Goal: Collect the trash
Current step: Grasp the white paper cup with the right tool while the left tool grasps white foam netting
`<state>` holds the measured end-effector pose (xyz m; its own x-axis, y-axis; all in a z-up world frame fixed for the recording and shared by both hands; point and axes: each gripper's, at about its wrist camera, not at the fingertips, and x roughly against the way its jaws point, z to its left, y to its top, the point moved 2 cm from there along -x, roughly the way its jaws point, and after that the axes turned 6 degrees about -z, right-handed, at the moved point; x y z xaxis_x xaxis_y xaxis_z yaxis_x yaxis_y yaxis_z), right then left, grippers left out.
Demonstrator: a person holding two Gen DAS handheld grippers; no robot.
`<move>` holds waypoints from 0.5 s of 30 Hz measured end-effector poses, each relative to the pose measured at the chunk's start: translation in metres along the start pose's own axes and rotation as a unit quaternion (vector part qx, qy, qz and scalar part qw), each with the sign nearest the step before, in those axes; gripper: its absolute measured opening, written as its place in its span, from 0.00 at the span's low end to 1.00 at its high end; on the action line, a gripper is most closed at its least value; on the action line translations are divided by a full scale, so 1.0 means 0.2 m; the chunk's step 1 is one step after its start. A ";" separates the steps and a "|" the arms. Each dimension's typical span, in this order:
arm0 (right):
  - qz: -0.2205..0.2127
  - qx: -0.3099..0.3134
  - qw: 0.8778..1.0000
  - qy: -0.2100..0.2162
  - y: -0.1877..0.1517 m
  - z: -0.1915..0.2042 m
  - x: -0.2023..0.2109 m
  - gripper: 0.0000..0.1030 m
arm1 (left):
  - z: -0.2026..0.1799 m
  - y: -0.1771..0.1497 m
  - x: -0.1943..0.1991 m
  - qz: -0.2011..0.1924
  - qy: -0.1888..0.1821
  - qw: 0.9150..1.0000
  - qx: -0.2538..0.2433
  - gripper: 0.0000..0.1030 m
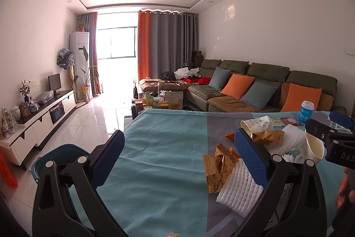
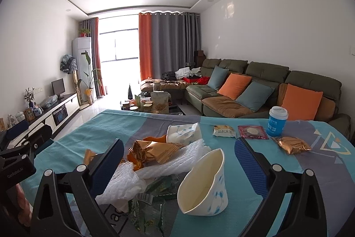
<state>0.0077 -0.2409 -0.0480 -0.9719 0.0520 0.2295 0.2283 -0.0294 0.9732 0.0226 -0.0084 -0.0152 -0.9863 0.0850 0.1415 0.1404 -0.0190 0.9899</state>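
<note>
Trash lies on a table covered with a teal and grey cloth (image 1: 164, 148). In the left wrist view my left gripper (image 1: 177, 143) is open and empty above the cloth; gold wrappers (image 1: 218, 161) and white foam netting (image 1: 239, 188) lie by its right finger. In the right wrist view my right gripper (image 2: 178, 152) is open, with a squashed paper cup (image 2: 205, 186) lying between its fingers. White foam netting (image 2: 184, 159), gold wrappers (image 2: 155, 151), a green wrapper (image 2: 146, 212) and a second paper cup (image 2: 184, 132) lie around it.
A blue bin (image 1: 60, 154) stands on the floor left of the table. A blue lidded cup (image 2: 276, 121), a snack packet (image 2: 224, 131), a red sachet (image 2: 251, 132) and a gold wrapper (image 2: 292, 144) lie at the far right. A sofa (image 2: 255, 90) stands behind.
</note>
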 end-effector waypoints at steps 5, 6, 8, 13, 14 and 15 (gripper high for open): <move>0.022 0.007 1.000 -0.017 -0.02 -0.04 -0.03 0.94 | -0.02 -0.04 -0.01 0.018 -0.032 0.999 -0.011 0.95; 0.028 0.007 0.999 -0.022 -0.03 -0.05 -0.03 0.94 | -0.03 -0.05 -0.01 0.022 -0.043 0.999 -0.014 0.95; 0.041 0.007 0.999 -0.030 -0.05 -0.07 -0.04 0.91 | -0.06 -0.07 -0.01 0.031 -0.071 0.997 -0.022 0.95; 0.079 0.000 0.996 -0.035 -0.09 -0.13 -0.08 0.69 | -0.18 -0.15 -0.01 0.052 -0.142 0.987 -0.051 0.95; 0.087 -0.005 0.996 -0.036 -0.11 -0.14 -0.09 0.66 | -0.21 -0.17 -0.01 0.057 -0.156 0.984 -0.058 0.95; 0.092 -0.010 0.995 -0.036 -0.12 -0.16 -0.09 0.62 | -0.23 -0.18 -0.01 0.061 -0.166 0.982 -0.065 0.94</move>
<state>0.0188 -0.2730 -0.0754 -0.9072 0.1159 0.4045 0.3994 -0.0656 0.9144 0.0162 -0.0535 -0.0524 -0.8776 0.3933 0.2742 0.2220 -0.1734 0.9595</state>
